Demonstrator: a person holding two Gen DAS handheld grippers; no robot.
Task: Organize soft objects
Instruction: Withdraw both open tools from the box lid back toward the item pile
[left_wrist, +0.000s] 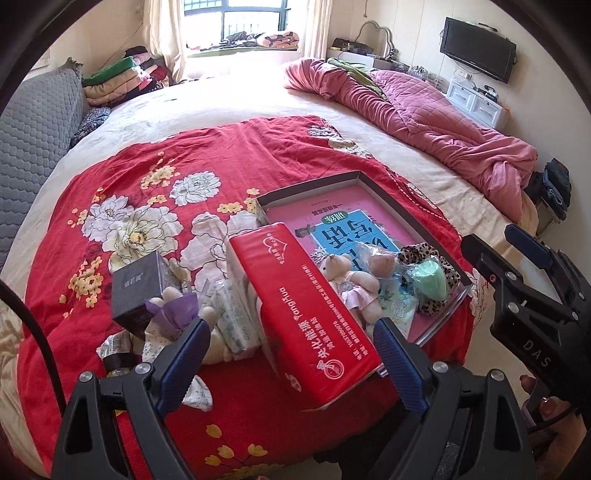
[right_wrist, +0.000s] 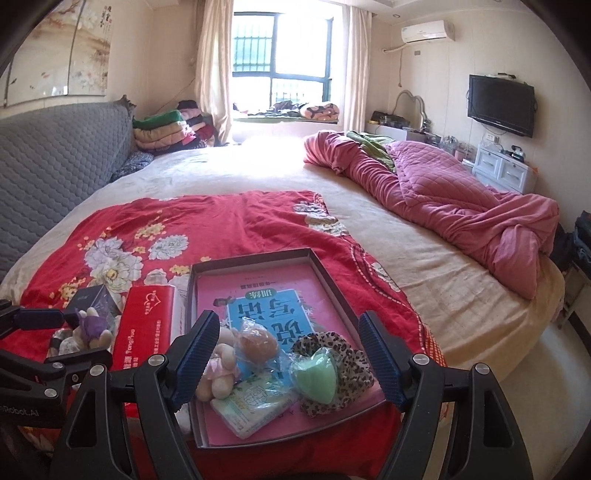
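The left tool stands wide open around the near end of the red tissue pack, its fingers not touching it. The pack leans on the tray's left rim. The right tool gapes empty over the tray, where a teddy bear, green sponge and leopard scrunchie lie.

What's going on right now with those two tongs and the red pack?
Left tongs open around the red tissue pack, no squeeze seen. Right tongs open, empty, over the tray. Pack leans on the tray edge; pink bear already inside.
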